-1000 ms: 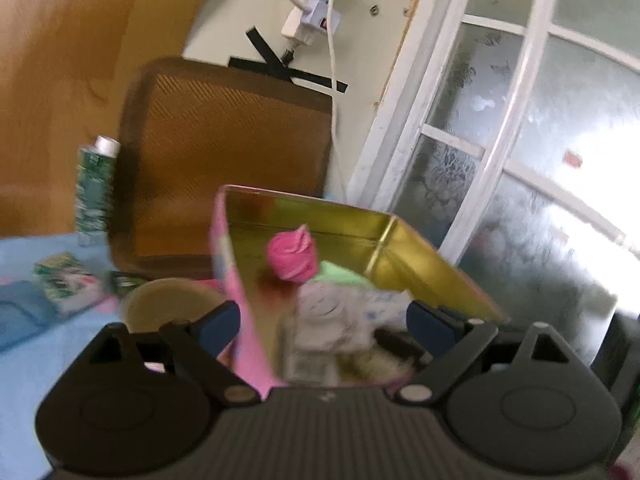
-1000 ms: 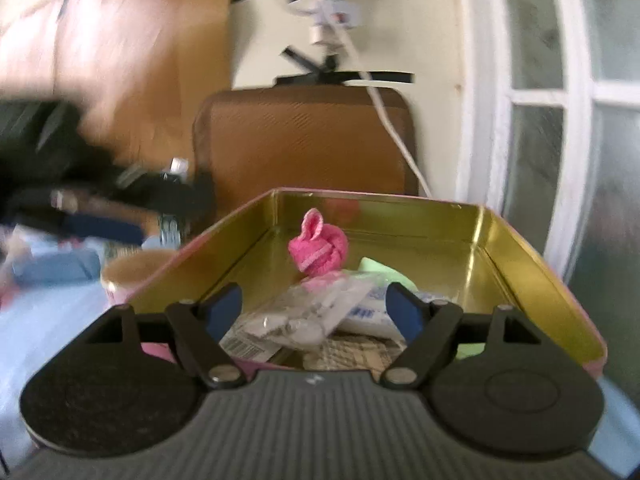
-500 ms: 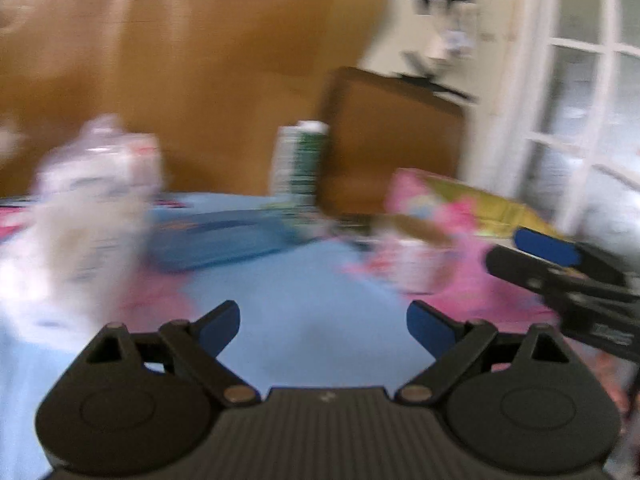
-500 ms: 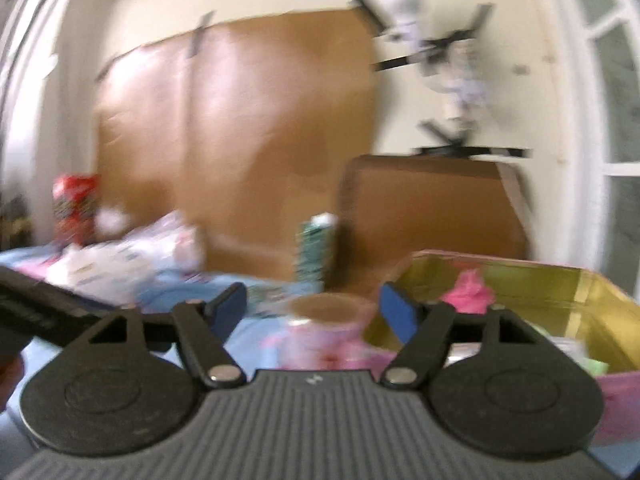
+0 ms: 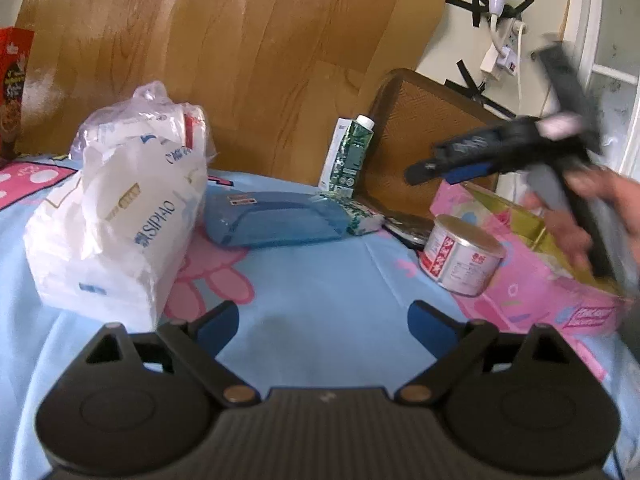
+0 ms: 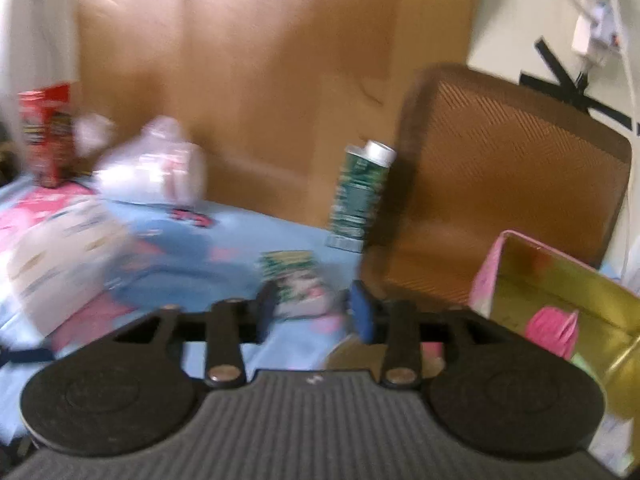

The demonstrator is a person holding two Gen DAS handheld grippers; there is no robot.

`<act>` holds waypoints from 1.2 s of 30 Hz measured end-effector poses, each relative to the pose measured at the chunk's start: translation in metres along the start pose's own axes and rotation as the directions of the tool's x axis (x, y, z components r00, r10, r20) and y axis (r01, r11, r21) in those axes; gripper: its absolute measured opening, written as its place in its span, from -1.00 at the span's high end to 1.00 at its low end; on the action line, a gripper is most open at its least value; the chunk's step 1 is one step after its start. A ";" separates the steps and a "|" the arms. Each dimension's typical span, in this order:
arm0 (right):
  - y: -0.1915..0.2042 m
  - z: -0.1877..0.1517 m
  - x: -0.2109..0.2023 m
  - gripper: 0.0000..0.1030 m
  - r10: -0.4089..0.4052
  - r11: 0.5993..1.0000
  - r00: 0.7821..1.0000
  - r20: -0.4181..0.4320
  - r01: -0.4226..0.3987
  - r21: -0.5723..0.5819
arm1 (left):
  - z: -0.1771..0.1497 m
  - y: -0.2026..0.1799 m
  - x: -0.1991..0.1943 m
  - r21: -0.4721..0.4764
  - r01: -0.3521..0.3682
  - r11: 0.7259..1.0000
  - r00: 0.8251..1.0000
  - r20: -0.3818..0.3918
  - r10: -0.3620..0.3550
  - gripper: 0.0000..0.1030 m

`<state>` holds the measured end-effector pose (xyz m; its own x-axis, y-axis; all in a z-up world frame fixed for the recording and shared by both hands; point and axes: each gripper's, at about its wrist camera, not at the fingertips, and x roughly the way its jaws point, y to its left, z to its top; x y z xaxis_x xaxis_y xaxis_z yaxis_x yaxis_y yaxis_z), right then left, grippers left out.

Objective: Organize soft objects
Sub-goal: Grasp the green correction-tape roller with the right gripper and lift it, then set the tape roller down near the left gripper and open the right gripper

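A white tissue pack (image 5: 116,232) in a clear bag stands on the blue sheet at the left; it shows blurred in the right wrist view (image 6: 60,256). A flat blue packet (image 5: 276,220) lies behind it, with a small green-white packet (image 6: 294,280) beside it. The pink tin box (image 5: 532,280) with a gold inside (image 6: 560,292) holds a pink soft ball (image 6: 554,330). My left gripper (image 5: 323,320) is open and empty over the sheet. My right gripper (image 6: 314,314) is half closed and empty, held above the box (image 5: 452,168).
A round can (image 5: 462,260) stands against the pink box. A green carton (image 5: 350,156) stands at the back, next to a brown mesh chair back (image 6: 508,184). A red box (image 6: 48,136) stands at the far left. A wooden panel lines the back.
Both grippers swung left, away from the box interior toward the sheet with the packs. My right gripper's jaws have narrowed. The left jaws stayed wide.
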<state>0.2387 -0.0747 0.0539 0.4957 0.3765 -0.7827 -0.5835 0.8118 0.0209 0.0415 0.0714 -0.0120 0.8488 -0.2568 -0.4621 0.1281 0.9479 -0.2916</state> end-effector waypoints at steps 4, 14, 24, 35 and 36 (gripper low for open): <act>-0.025 0.031 0.058 -0.56 -0.001 1.000 0.966 -0.259 -0.001 -0.010 | 0.001 0.009 0.000 -0.052 0.045 0.998 0.999 0.001 -0.045 -0.88; -0.042 0.014 0.121 -0.31 0.040 0.998 0.844 -0.535 -0.063 -0.023 | 0.005 0.017 0.002 -0.100 0.096 0.990 0.995 -0.009 -0.098 -0.94; -0.049 0.018 0.074 0.12 0.074 0.996 0.949 -0.306 -0.056 0.066 | 0.006 0.028 0.000 -0.167 0.112 0.980 0.994 0.023 -0.110 -0.95; 0.011 -0.040 -0.062 0.11 0.388 0.920 0.906 -0.172 -0.393 0.006 | 0.008 0.049 -0.005 -0.281 0.119 0.952 0.992 0.071 -0.103 -0.90; 0.016 -0.055 -0.065 0.11 0.395 0.915 0.896 -0.202 -0.404 -0.004 | 0.008 0.046 -0.005 -0.265 0.121 0.957 0.992 0.070 -0.106 -0.90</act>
<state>0.1617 -0.1102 0.0708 0.0836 0.5682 -0.8186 -0.7368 0.5883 0.3331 0.0472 0.1180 -0.0163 0.8642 -0.3420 -0.3690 0.0890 0.8258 -0.5570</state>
